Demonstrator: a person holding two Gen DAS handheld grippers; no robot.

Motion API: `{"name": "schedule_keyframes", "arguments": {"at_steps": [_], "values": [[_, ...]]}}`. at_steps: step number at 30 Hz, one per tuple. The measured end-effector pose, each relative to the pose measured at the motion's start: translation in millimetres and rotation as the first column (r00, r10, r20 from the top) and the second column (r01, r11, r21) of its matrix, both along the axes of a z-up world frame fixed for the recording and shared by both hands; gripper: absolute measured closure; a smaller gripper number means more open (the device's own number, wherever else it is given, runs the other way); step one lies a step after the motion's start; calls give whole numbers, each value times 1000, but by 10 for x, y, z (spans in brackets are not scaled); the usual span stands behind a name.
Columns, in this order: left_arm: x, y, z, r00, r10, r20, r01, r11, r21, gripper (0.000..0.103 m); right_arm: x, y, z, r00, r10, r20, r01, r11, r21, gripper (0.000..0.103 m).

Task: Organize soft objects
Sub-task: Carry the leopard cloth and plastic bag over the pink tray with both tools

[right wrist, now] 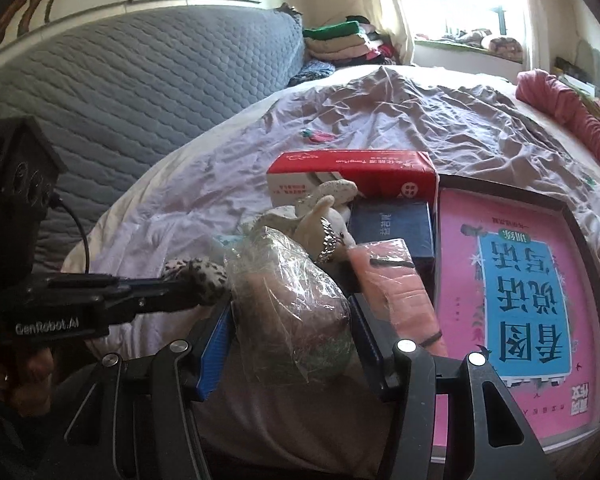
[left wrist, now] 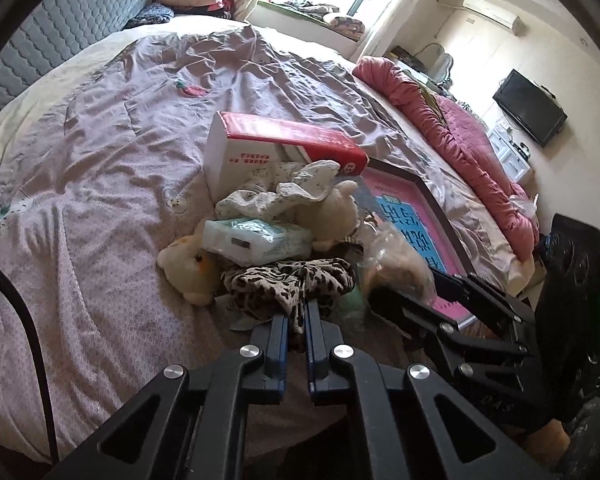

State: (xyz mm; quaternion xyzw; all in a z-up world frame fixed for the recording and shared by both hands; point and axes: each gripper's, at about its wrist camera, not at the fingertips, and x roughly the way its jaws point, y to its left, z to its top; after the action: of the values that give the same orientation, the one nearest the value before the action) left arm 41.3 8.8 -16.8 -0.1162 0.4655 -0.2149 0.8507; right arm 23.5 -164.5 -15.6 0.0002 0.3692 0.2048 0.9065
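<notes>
Two legible labels | hand-held gripper (right wrist: 80,304): "GenRobot.AI" | pink book (right wrist: 520,304): "看图说话"

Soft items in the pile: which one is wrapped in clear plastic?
The plastic-wrapped bundle, between the right gripper fingers. The leopard-print cloth in the left gripper and the plush toy are bare.

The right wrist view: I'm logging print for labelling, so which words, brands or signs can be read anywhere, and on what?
"GenRobot.AI": on the left hand-held gripper, on its body.
"看图说话" and "训练": upside down on the pink book.
Red and white box: printing too small to read.
Dark blue box: pale characters, blurred.
Tissue pack: label unreadable.
</notes>
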Motion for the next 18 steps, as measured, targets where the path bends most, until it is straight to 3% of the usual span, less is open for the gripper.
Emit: {"name": "schedule_keyframes", "arguments": {"at_steps": [12,18], "values": [[-144,-38,212,999,-4,35,4,1000,11,96,-132,-106,206,998,-41,39,41,999,0,45],[-241,-108,395,996,-9,85,4,999,51,96,-177,-215,303,996,-77,54,77,997,5,45]]}}
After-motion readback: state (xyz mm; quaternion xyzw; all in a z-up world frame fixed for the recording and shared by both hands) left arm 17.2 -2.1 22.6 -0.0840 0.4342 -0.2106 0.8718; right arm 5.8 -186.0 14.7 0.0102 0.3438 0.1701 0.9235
